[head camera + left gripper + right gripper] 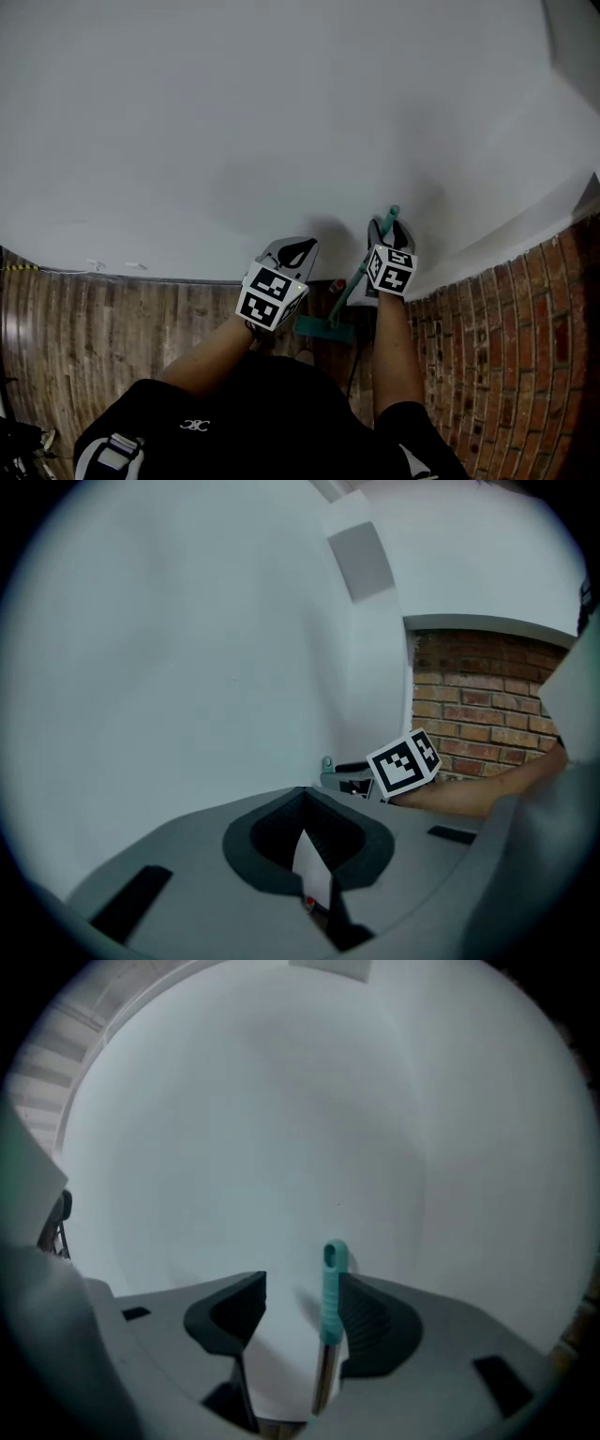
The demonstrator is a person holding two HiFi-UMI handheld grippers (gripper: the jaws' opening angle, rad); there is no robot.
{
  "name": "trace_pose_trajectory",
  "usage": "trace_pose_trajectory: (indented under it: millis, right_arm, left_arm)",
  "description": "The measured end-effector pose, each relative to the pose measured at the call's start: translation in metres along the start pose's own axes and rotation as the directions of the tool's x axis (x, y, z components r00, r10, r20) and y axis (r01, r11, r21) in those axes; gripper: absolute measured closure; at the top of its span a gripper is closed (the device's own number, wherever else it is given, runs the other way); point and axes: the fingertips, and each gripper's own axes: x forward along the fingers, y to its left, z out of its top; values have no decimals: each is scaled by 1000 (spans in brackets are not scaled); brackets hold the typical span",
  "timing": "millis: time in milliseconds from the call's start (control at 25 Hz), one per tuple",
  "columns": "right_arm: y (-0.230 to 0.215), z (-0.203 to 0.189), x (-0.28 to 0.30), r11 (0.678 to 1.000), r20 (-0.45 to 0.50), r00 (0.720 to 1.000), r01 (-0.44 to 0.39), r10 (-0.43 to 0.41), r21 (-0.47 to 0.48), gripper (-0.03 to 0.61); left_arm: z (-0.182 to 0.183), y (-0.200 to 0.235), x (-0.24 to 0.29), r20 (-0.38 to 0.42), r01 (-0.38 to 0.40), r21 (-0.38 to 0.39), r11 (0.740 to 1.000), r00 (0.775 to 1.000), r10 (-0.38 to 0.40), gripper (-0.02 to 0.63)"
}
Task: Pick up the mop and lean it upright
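The mop stands steeply against the white wall point(281, 112), its teal head point(325, 328) on the floor and its teal grip end point(392, 214) at the top. In the right gripper view the teal grip point(333, 1283) and the metal pole below it rise between the jaws of my right gripper point(302, 1290), close against the right pad point(370, 1321); the left pad stands well apart, so the gripper is open. My left gripper point(291, 251) hovers left of the pole, holding nothing. Its jaws point(305, 803) look shut in its own view.
A red brick wall point(506, 356) meets the white wall at the right corner. Wooden floor boards point(112, 328) run along the left. A small red object point(337, 284) lies by the mop pole. A grey panel point(361, 560) hangs high on the wall.
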Motion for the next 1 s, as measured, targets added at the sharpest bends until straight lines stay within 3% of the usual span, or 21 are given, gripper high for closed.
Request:
trace_pose_trajectory:
  millis: [120, 160, 200, 240, 720, 1000]
  right_arm:
    - [-3, 19, -20, 999, 90, 995, 45, -44, -14, 343]
    - [-5, 24, -29, 998, 113, 991, 69, -68, -10, 387]
    - [-8, 28, -39, 996, 133, 987, 94, -94, 0, 490]
    - [-11, 31, -49, 993, 149, 982, 116, -116, 11, 554]
    - [-20, 34, -156, 980, 225, 955, 179, -195, 89, 565]
    - [-27, 7, -194, 963, 173, 952, 228, -251, 142, 565]
  left_arm:
    - [2, -6, 3, -1, 22, -4, 1000, 1000, -22, 621]
    - [2, -8, 4, -1, 31, -5, 1000, 1000, -31, 621]
    - [2, -10, 5, -2, 39, -4, 999, 999, -39, 621]
    - [2, -12, 7, -2, 46, -3, 999, 999, -46, 621]
    - [10, -56, 34, 1, 200, 18, 980, 980, -200, 621]
    - [14, -83, 47, 1, 295, 37, 955, 956, -295, 621]
